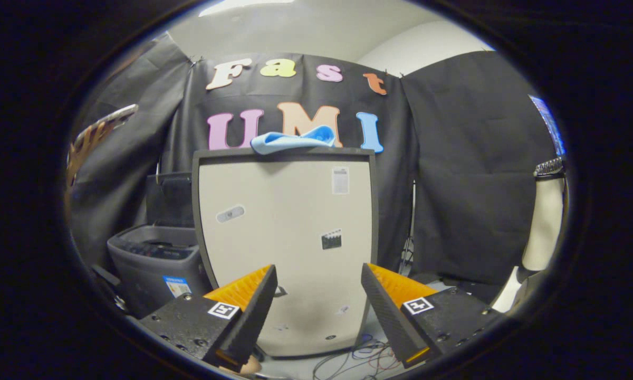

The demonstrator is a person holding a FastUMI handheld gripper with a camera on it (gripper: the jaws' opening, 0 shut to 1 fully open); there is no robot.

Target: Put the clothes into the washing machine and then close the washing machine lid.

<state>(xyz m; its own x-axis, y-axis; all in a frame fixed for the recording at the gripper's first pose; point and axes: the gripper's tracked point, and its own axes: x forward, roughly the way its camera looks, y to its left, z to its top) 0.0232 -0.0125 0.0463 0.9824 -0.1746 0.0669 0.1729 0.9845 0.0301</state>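
The washing machine (285, 237) stands straight ahead, a tall pale cabinet with a dark frame and a few stickers on its front. A light blue piece of clothing (291, 139) lies crumpled on its top edge. My gripper (319, 272) is open, its two fingers spread wide in front of the machine's lower front, with nothing between them. The cloth is well above and beyond the fingertips. The machine's lid and opening are hidden from this low angle.
A grey bin (153, 264) with dark items stands left of the machine. Loose cables (358, 356) lie on the floor below the fingers. A pale mannequin form (543, 221) stands at the right against the black cloth wall.
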